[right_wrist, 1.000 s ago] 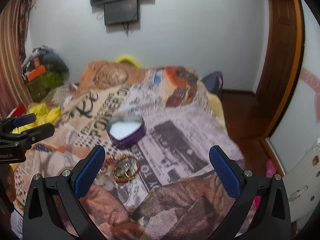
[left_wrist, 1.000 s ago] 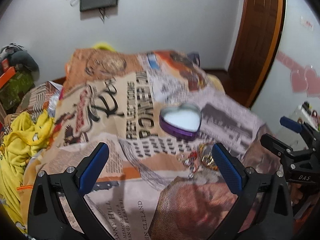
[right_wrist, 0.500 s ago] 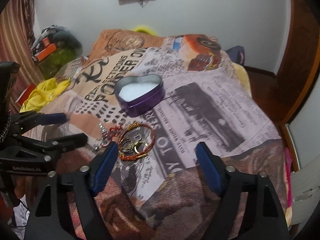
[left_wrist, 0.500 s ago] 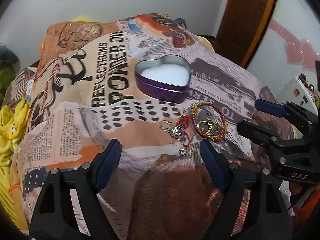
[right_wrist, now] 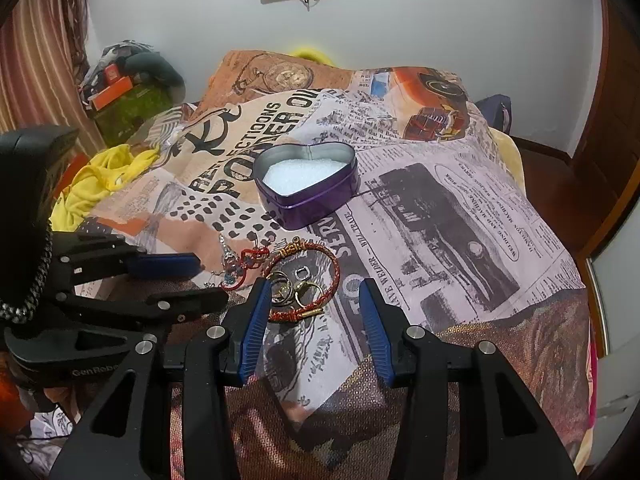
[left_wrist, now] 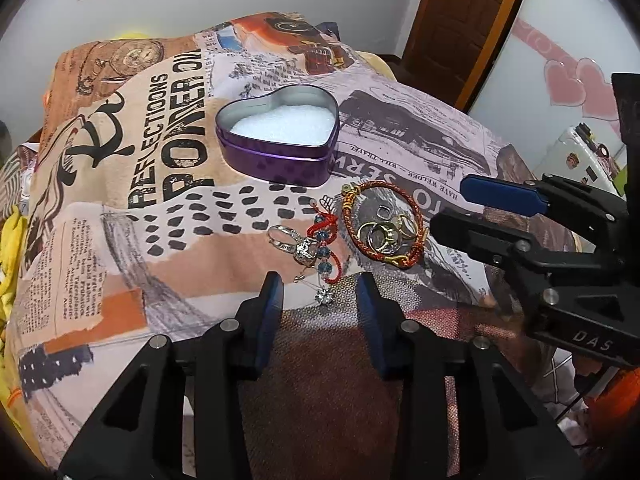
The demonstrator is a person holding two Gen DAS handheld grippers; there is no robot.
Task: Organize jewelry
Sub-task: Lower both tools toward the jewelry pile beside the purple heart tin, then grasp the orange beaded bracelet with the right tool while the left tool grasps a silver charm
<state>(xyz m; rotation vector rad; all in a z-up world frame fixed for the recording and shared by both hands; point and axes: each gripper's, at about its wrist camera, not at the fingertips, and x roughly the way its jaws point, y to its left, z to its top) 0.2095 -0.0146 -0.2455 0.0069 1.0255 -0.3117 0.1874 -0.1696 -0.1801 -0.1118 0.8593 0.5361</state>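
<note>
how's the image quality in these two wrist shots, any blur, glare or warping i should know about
Left wrist view: sharp on the heart-shaped tin and the braided bracelet; fisheye bends the door frame and darkens the corners; the hand under the right gripper is smeared. Right wrist view: also crisp, even indoor light, mild shine on the tin's rim, soft shadows, curved wall edges.

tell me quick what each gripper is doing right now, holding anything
Left gripper: open, jaws just been closing, empty, above the small crystal pendant.
Right gripper: open, jaws just been closing, empty, near the red braided bracelet.
</note>
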